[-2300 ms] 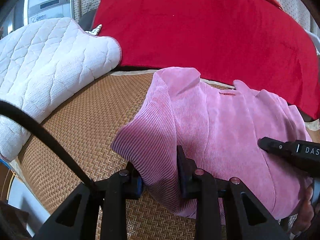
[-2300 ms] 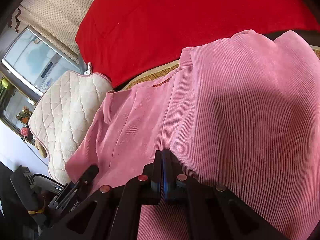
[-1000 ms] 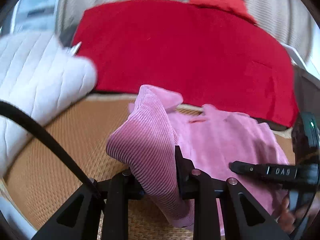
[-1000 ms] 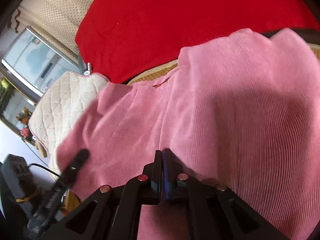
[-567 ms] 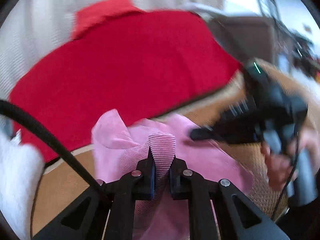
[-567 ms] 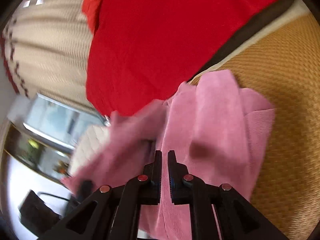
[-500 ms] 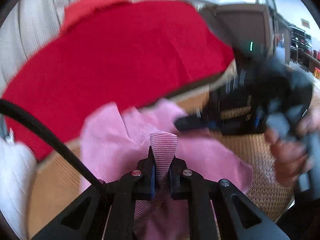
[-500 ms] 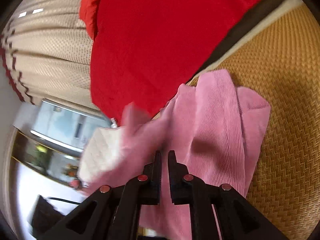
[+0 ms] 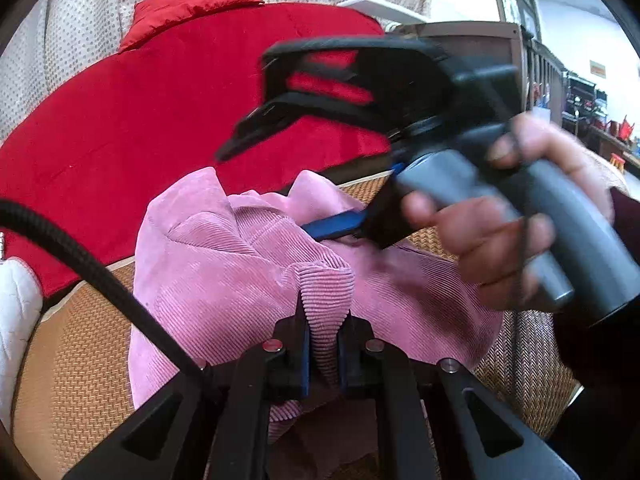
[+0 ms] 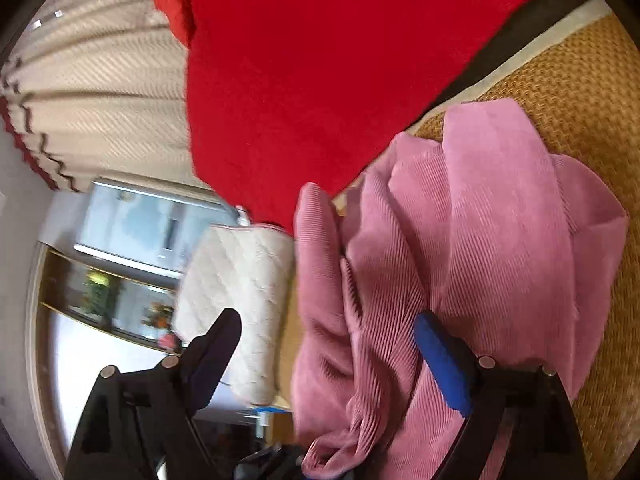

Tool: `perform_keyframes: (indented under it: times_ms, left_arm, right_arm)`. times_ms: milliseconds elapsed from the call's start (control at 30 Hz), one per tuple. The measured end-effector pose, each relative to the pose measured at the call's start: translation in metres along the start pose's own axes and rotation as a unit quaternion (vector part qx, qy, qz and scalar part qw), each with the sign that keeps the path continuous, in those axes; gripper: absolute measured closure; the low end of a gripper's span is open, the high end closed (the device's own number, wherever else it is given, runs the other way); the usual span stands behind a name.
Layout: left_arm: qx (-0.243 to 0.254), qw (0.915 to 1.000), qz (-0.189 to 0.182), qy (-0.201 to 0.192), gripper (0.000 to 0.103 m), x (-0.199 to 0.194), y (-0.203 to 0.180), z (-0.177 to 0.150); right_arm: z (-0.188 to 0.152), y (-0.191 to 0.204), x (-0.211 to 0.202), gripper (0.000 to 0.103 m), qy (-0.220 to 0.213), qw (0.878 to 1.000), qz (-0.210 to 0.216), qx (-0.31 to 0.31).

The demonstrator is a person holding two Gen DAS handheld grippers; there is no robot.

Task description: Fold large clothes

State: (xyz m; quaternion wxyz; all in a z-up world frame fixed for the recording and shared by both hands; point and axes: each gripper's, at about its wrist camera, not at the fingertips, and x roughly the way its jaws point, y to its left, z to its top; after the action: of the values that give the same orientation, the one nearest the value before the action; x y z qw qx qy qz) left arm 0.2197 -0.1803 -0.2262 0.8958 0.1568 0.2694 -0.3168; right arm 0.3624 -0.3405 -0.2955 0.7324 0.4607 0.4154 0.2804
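The pink corduroy garment (image 9: pixel 224 280) lies bunched on the woven mat (image 9: pixel 72 380). My left gripper (image 9: pixel 323 316) is shut on a raised fold of the garment, pinched between its blue pads. A hand (image 9: pixel 496 232) holds my right gripper (image 9: pixel 272 188) just above the cloth's far side. In the right wrist view the right gripper (image 10: pixel 326 328) has its jaws opening wide. The garment (image 10: pixel 500 240) is draped in loose folds under and between the fingers (image 10: pixel 436 344), and neither pad presses on it.
A red blanket (image 9: pixel 160 120) covers the far side of the mat, also in the right wrist view (image 10: pixel 320 60). A white quilted pad (image 10: pixel 240 280) lies at the left. A dotted curtain (image 10: pixel 100 100) hangs behind. My left gripper's black cable (image 9: pixel 80 260) crosses the lower left.
My left gripper has carried its pinched fold across over the rest of the garment. The right gripper has let go of the cloth and spread wide, and the garment now lies bunched.
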Motion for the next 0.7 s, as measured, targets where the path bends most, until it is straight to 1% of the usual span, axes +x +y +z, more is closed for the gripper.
perform_keyframes:
  times_ms: [67, 133, 167, 200, 233, 267, 300, 333, 367, 400, 433, 467, 500, 533, 567, 600, 633, 700]
  left_arm:
    - [-0.007, 0.9998, -0.02, -0.005, 0.093, -0.001, 0.006, 0.001]
    - [-0.003, 0.9985, -0.055, -0.004, 0.093, -0.016, 0.016, -0.002]
    - [-0.004, 0.9974, -0.072, -0.005, 0.093, -0.025, 0.023, -0.003]
    - [-0.011, 0.9942, -0.106, -0.009, 0.093, -0.04, 0.036, -0.004]
    - [-0.017, 0.992, -0.124, -0.016, 0.093, -0.052, 0.045, -0.005]
    - [-0.027, 0.9907, -0.13, -0.032, 0.092, -0.07, 0.062, -0.007]
    - [-0.044, 0.9913, -0.115, -0.047, 0.092, -0.083, 0.081, -0.009]
    - [-0.07, 0.9909, -0.104, -0.05, 0.091, -0.089, 0.099, -0.011]
    - [-0.104, 0.9886, -0.099, -0.044, 0.091, -0.089, 0.12, -0.015]
    - [-0.149, 0.9837, -0.096, -0.03, 0.091, -0.086, 0.143, -0.02]
    - [-0.194, 0.9767, -0.09, -0.015, 0.091, -0.081, 0.164, -0.028]
    - [-0.246, 0.9656, -0.083, 0.006, 0.091, -0.072, 0.185, -0.038]
    - [-0.274, 0.9577, -0.083, 0.023, 0.091, -0.067, 0.194, -0.046]
    - [-0.297, 0.9496, -0.092, 0.041, 0.091, -0.058, 0.199, -0.053]
    - [-0.308, 0.9443, -0.101, 0.057, 0.091, -0.05, 0.198, -0.057]
    - [-0.309, 0.9421, -0.108, 0.07, 0.091, -0.045, 0.192, -0.06]
    - [-0.299, 0.9433, -0.119, 0.082, 0.091, -0.038, 0.182, -0.06]
    - [-0.273, 0.9526, -0.105, 0.083, 0.091, -0.037, 0.168, -0.058]
  right_arm:
    - [0.0, 0.005, 0.02, 0.012, 0.016, 1.0, -0.022, -0.013]
    - [-0.001, 0.017, 0.03, 0.013, 0.012, 0.998, -0.04, -0.039]
    - [-0.003, 0.024, 0.035, 0.014, 0.012, 0.997, -0.055, -0.058]
    - [-0.005, 0.03, 0.04, 0.02, 0.014, 0.994, -0.072, -0.076]
    - [-0.006, 0.034, 0.043, 0.024, 0.013, 0.993, -0.08, -0.088]
    - [-0.008, 0.036, 0.045, 0.037, 0.013, 0.99, -0.095, -0.099]
    - [-0.009, 0.037, 0.046, 0.053, 0.014, 0.989, -0.104, -0.101]
    - [-0.01, 0.037, 0.047, 0.058, 0.014, 0.988, -0.109, -0.105]
    - [-0.011, 0.038, 0.048, 0.06, 0.012, 0.988, -0.111, -0.108]
    - [-0.013, 0.041, 0.046, 0.06, 0.007, 0.987, -0.114, -0.114]
    - [-0.013, 0.043, 0.045, 0.06, 0.004, 0.987, -0.114, -0.116]
    - [-0.014, 0.043, 0.046, 0.056, 0.005, 0.987, -0.112, -0.111]
    - [-0.014, 0.043, 0.047, 0.051, 0.008, 0.989, -0.105, -0.099]
    - [-0.013, 0.04, 0.047, 0.045, 0.009, 0.991, -0.098, -0.092]
    - [-0.013, 0.04, 0.046, 0.029, 0.01, 0.993, -0.081, -0.083]
    - [-0.013, 0.04, 0.045, 0.019, 0.01, 0.995, -0.06, -0.075]
    - [-0.013, 0.043, 0.044, 0.017, 0.008, 0.996, -0.052, -0.073]
    - [-0.017, 0.05, 0.044, 0.015, 0.007, 0.995, -0.054, -0.083]
